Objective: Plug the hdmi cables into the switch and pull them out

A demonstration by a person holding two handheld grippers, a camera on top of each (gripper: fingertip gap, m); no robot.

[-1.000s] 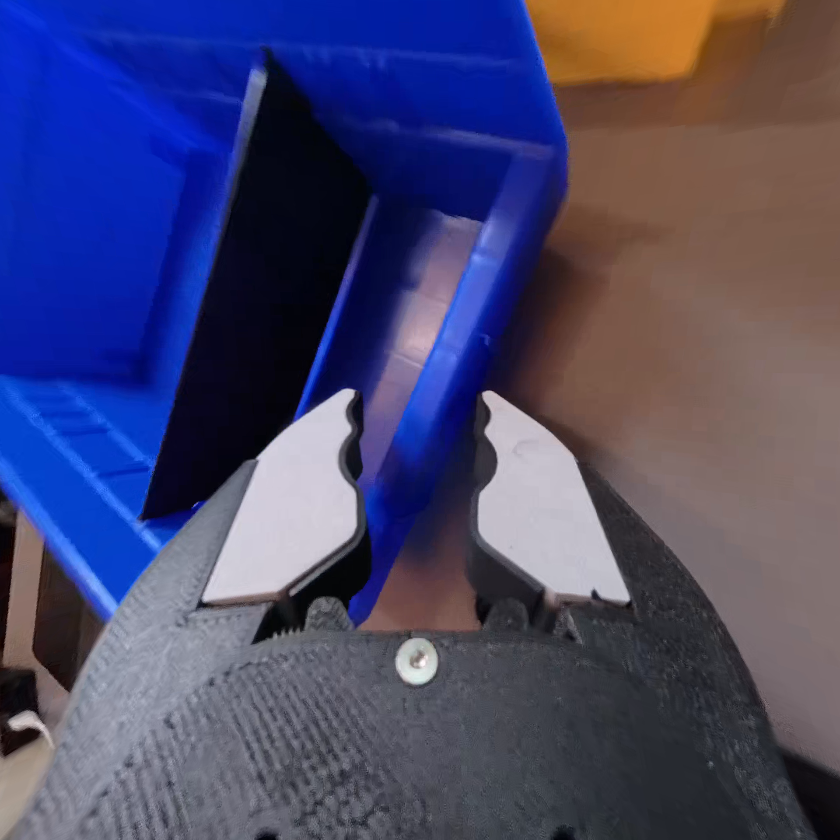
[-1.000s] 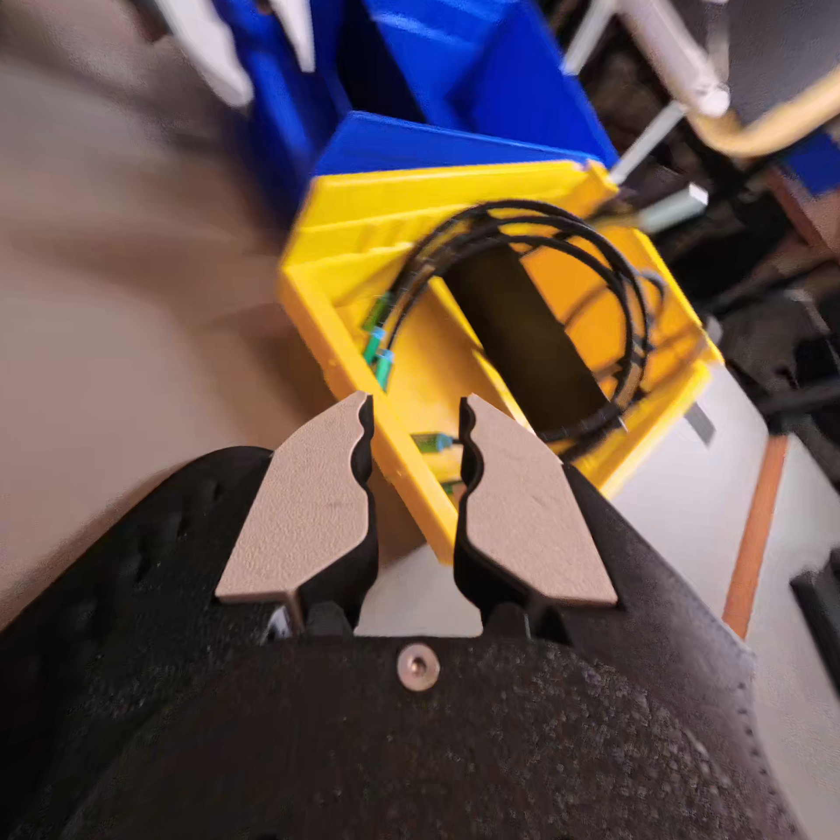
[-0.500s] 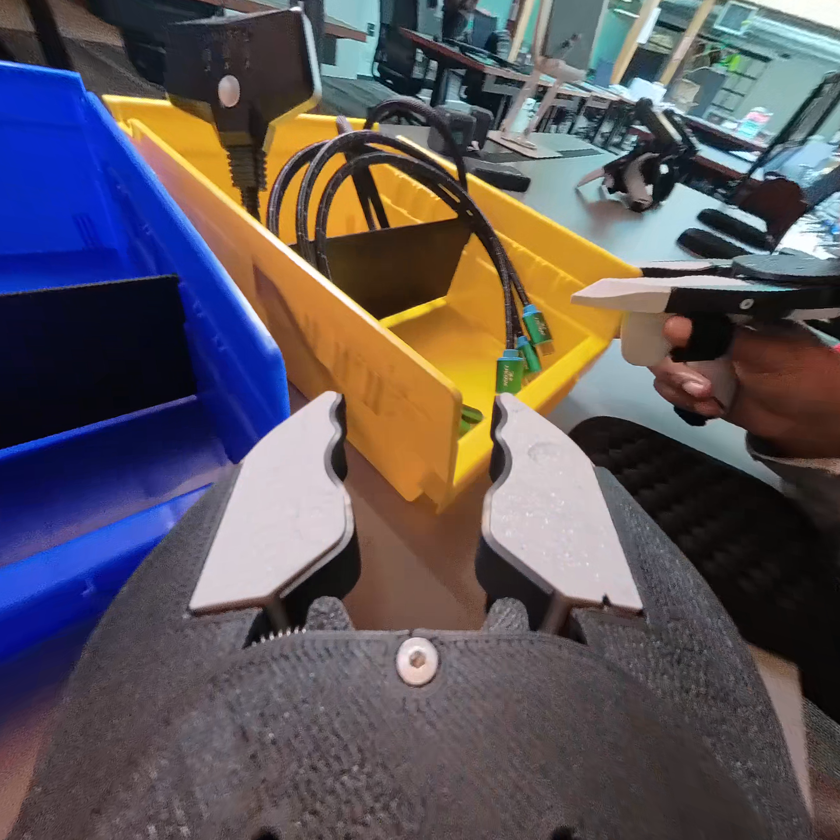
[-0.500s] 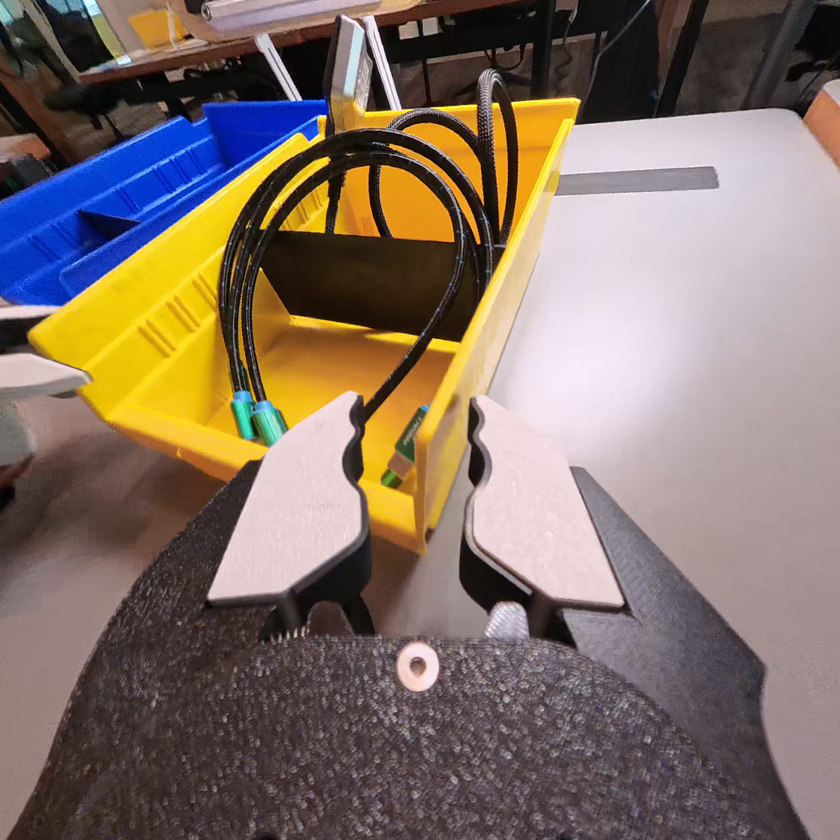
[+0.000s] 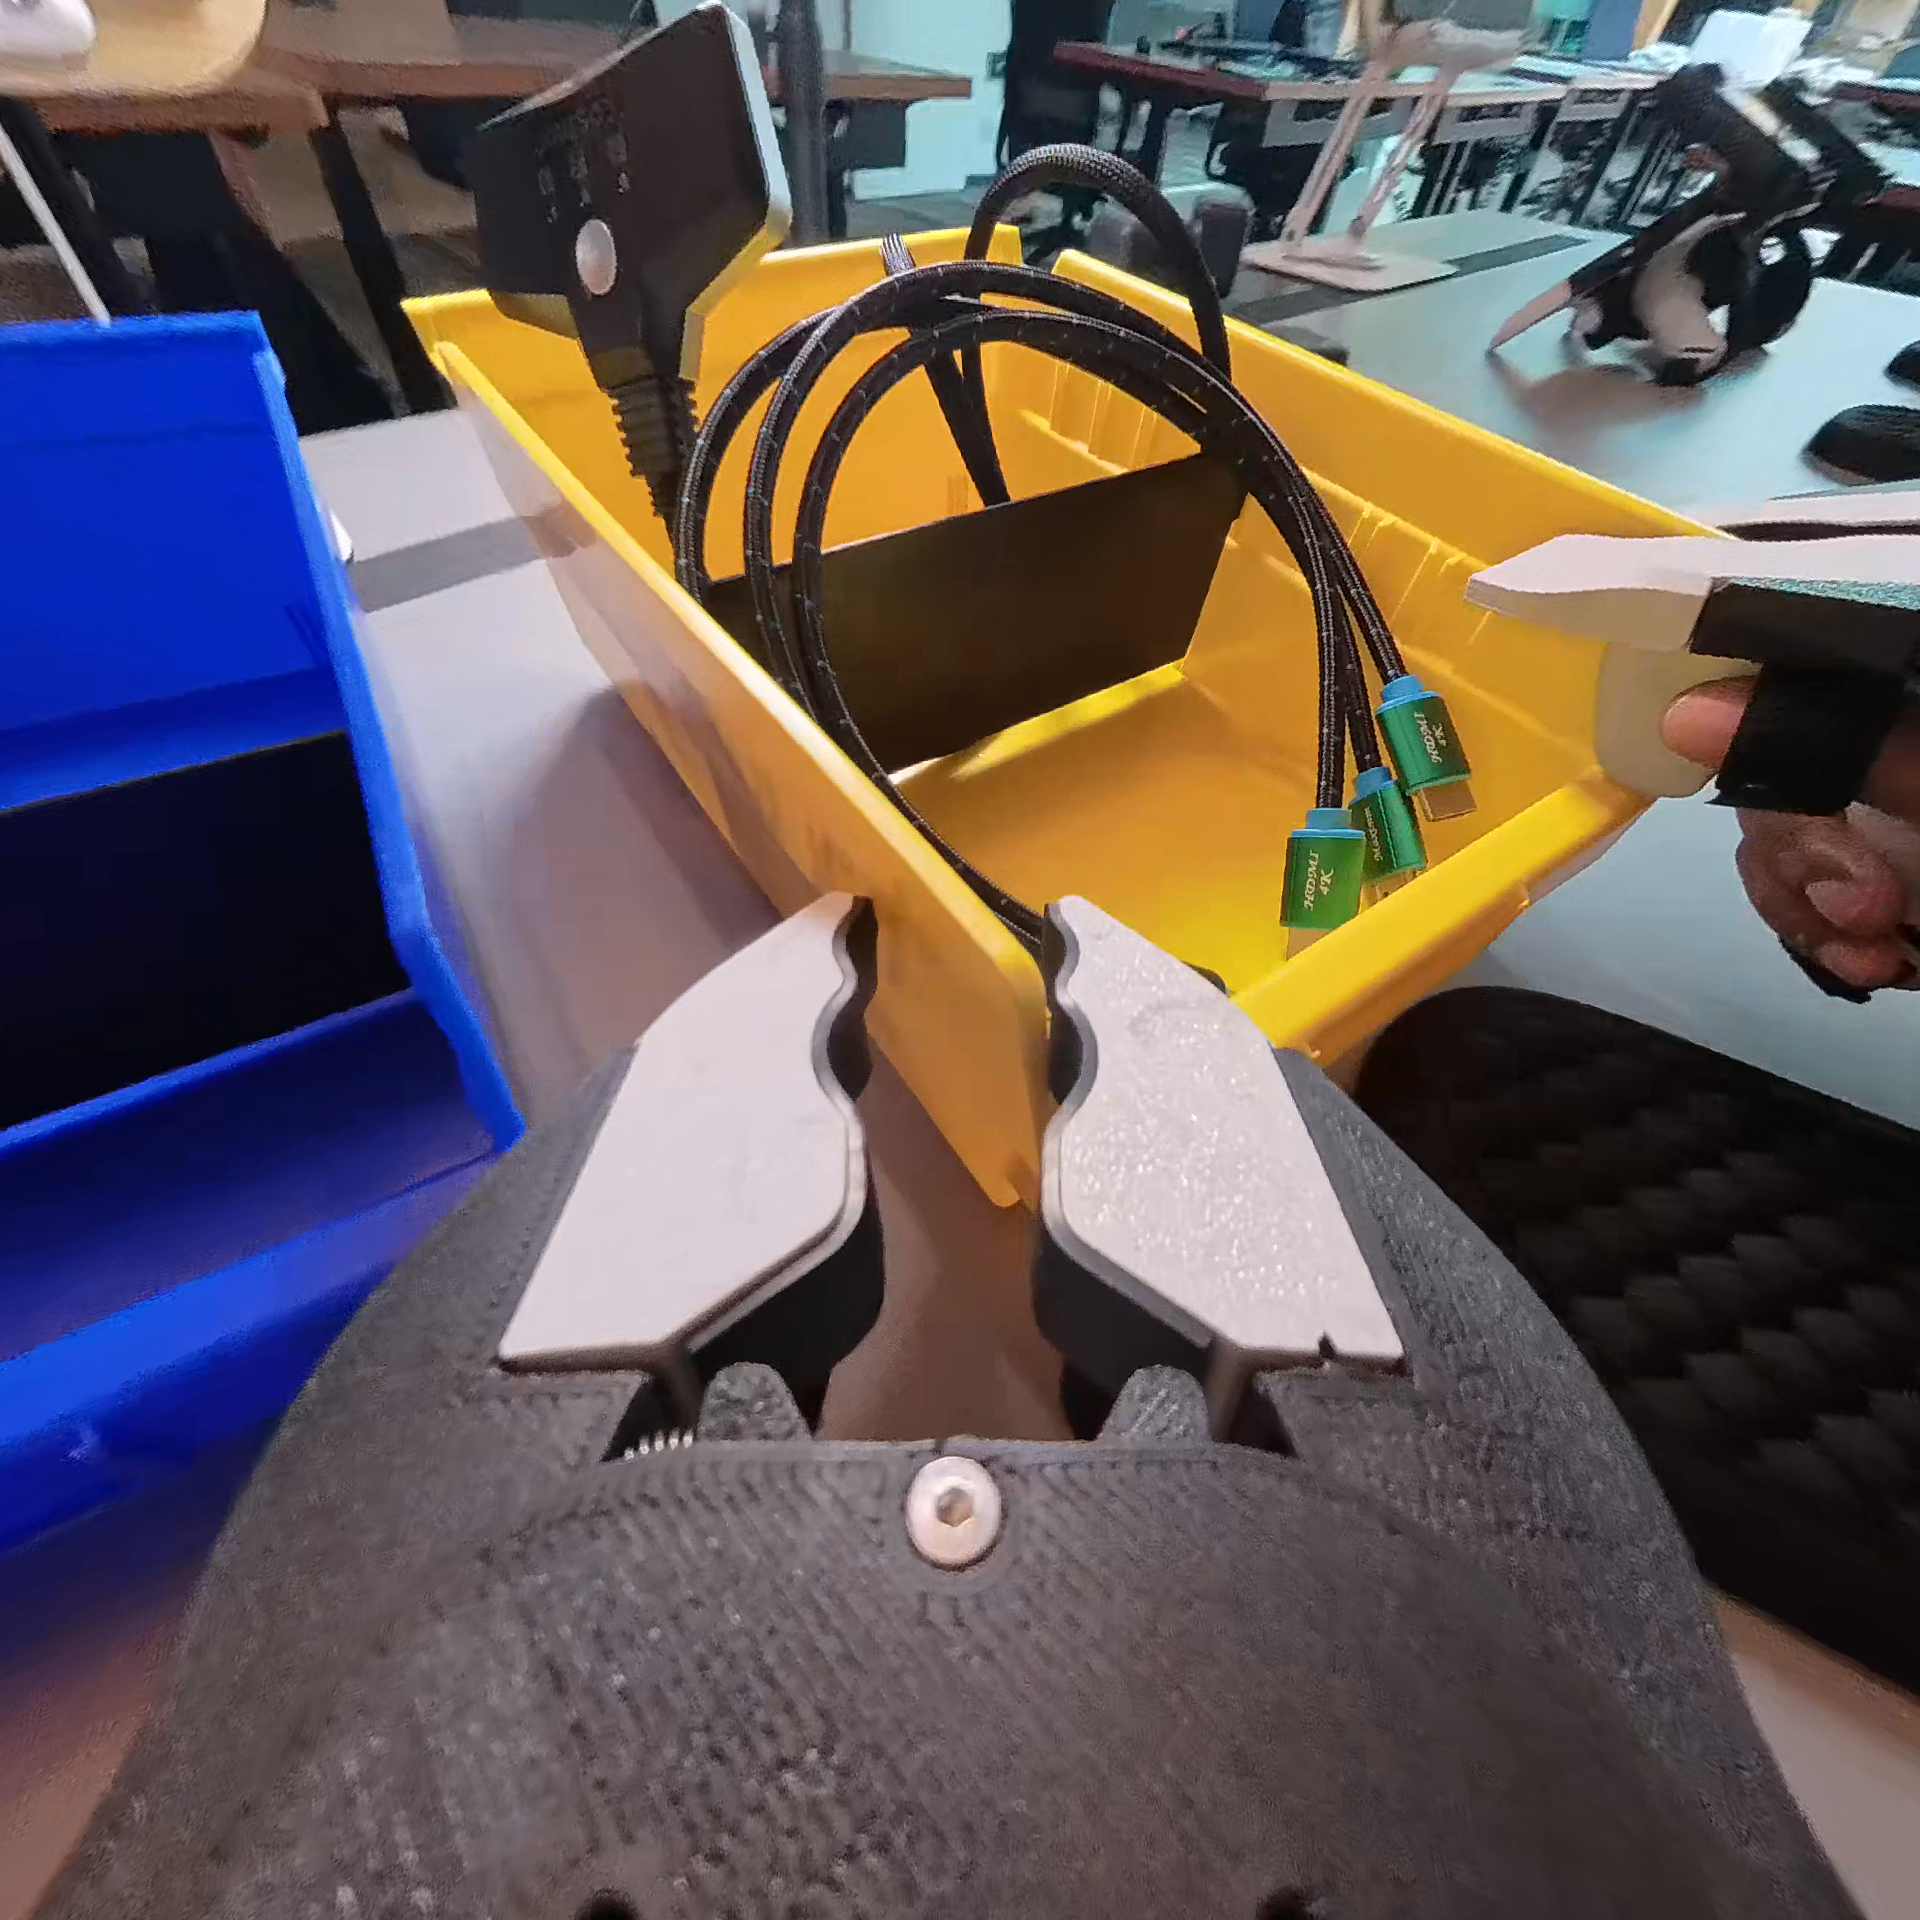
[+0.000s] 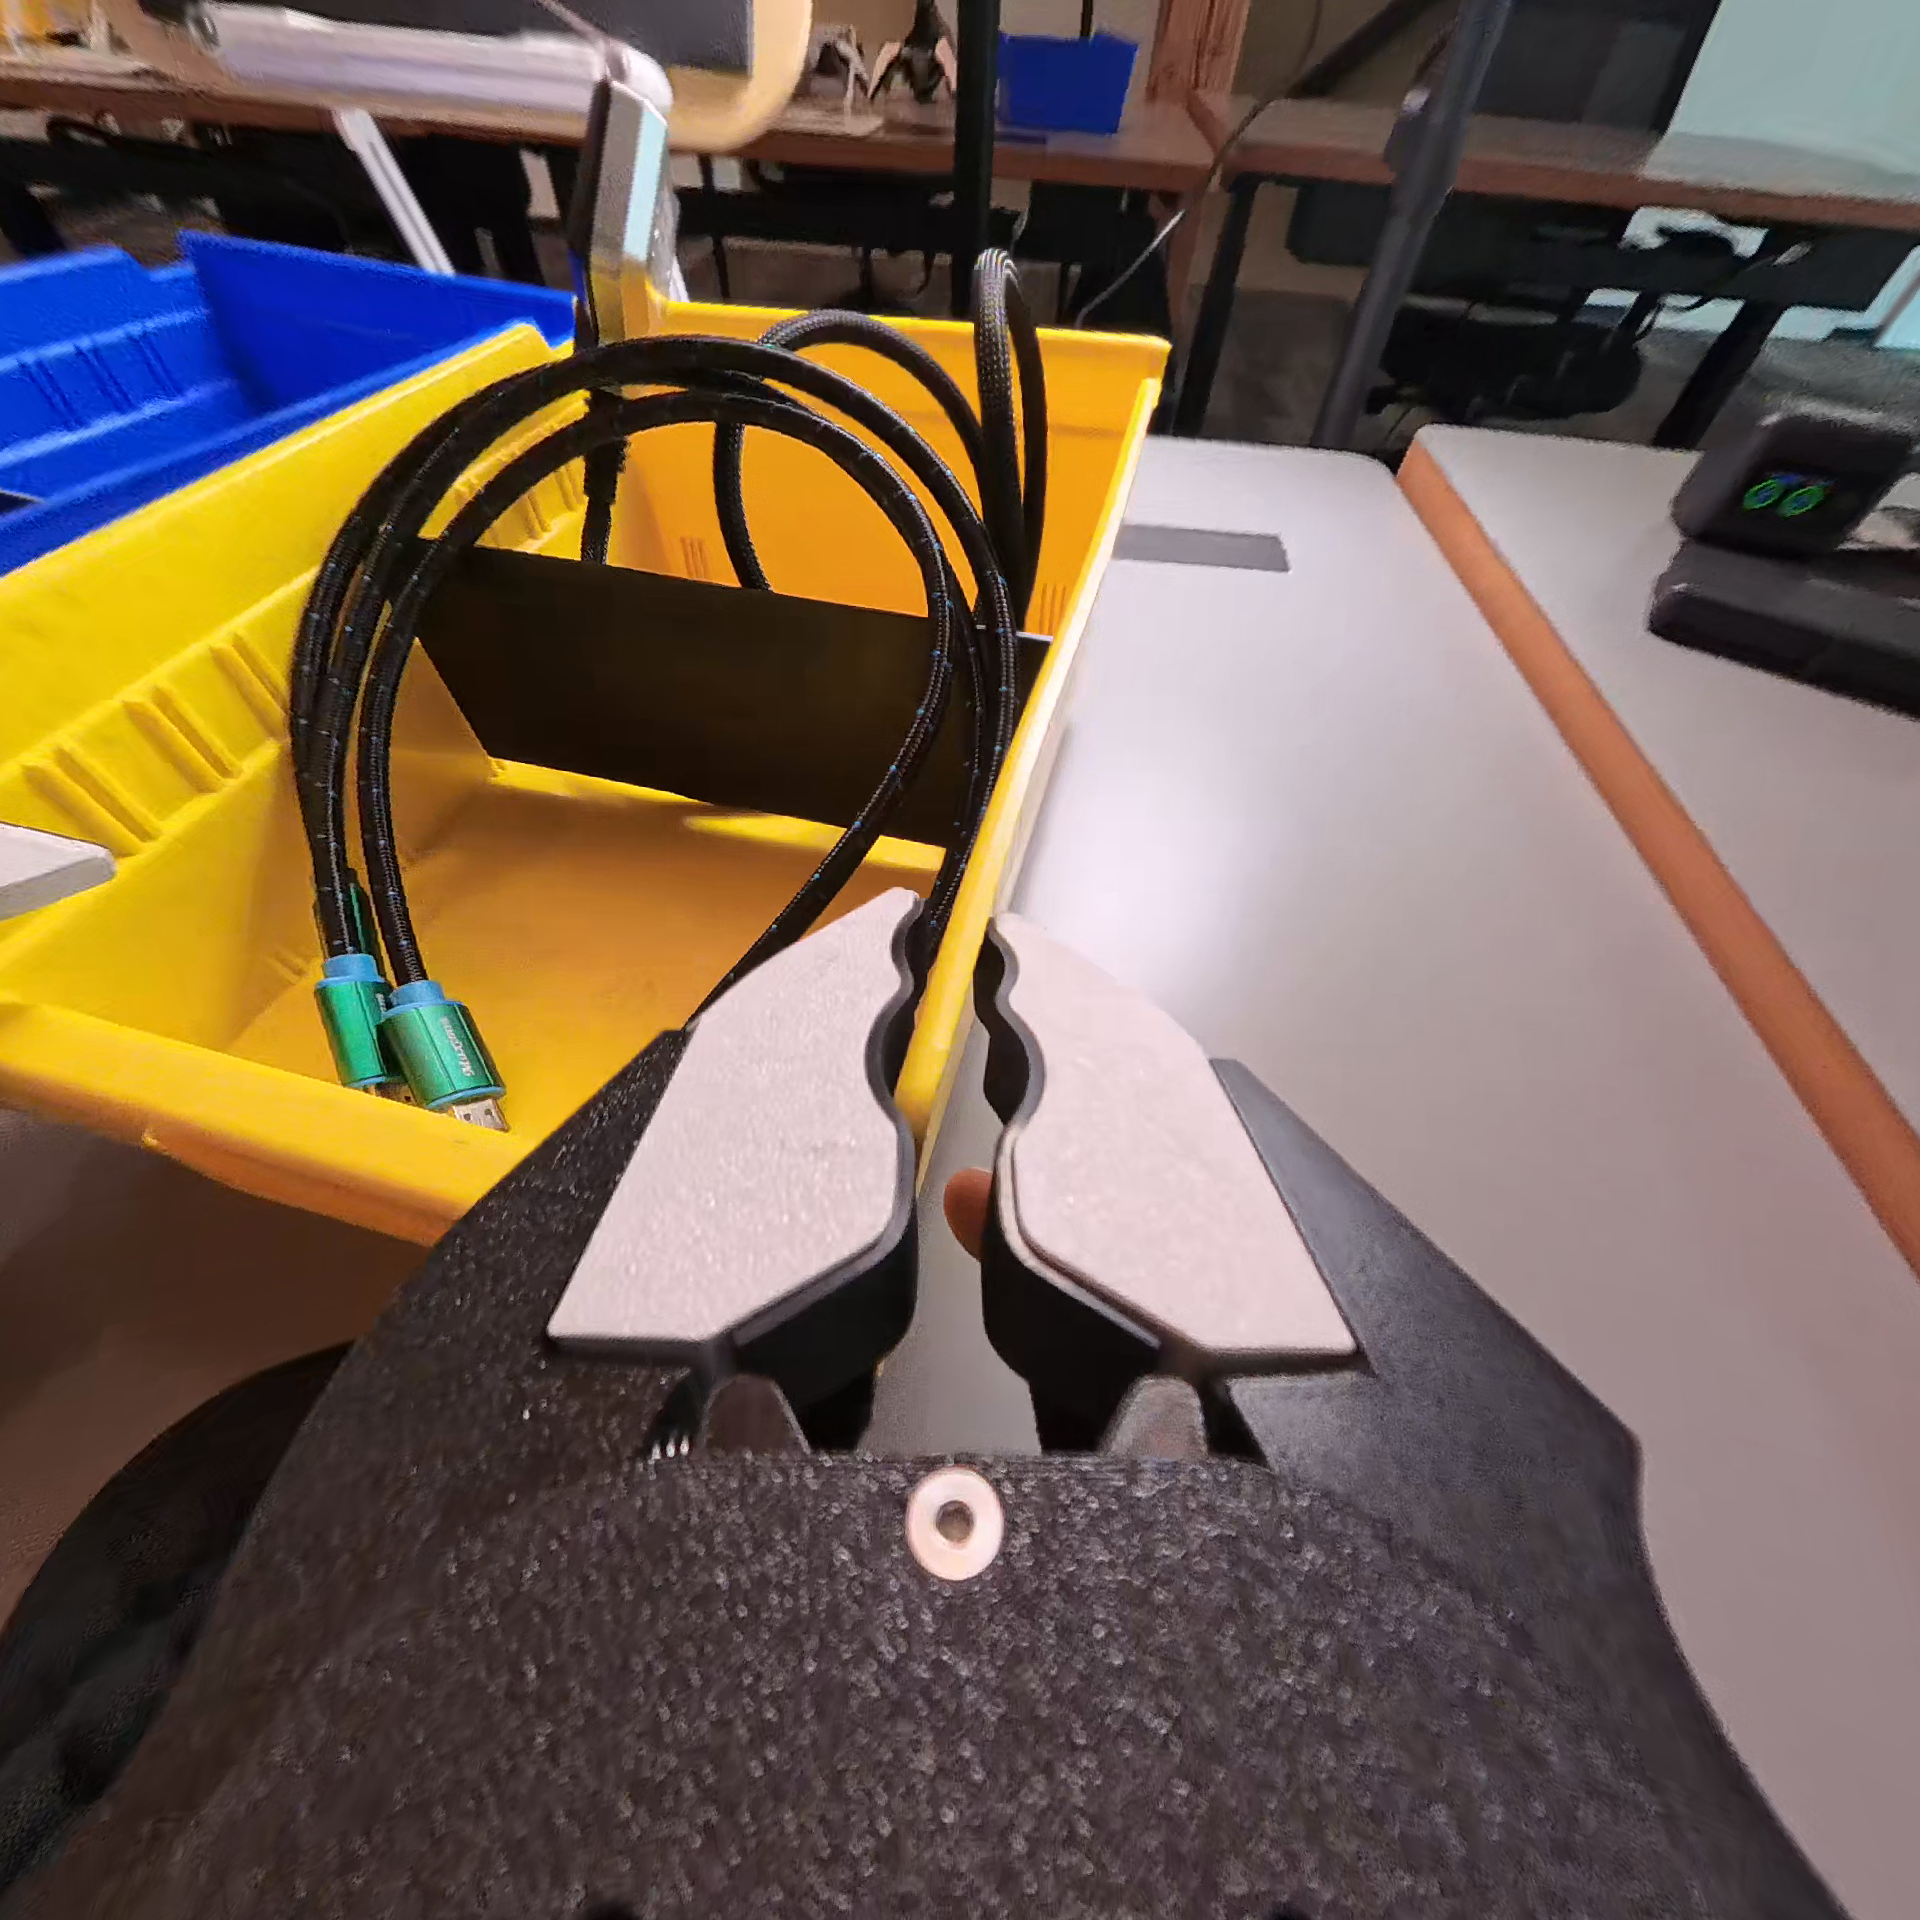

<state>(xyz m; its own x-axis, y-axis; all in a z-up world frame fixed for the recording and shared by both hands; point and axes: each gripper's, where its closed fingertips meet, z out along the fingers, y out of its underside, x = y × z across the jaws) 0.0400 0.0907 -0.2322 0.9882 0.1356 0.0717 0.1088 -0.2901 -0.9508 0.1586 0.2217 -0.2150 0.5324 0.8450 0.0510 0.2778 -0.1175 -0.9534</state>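
Both hand-held grippers are spread and pinch nothing: the left hand-held gripper (image 5: pixel 951 935) straddles the near end of the yellow bin's (image 5: pixel 914 935) left wall, and the right hand-held gripper (image 6: pixel 951 930) straddles its right wall. The hdmi cables (image 6: pixel 353 665) arch over the black divider (image 6: pixel 727 696), their green plugs (image 5: pixel 1340 862) hanging in the front compartment with long axes pointing down toward the near edge, seemingly nearer the right one. The switch (image 5: pixel 623 177) stands at the bin's far left corner, on a grey bench (image 6: pixel 1299 883) in an office room.
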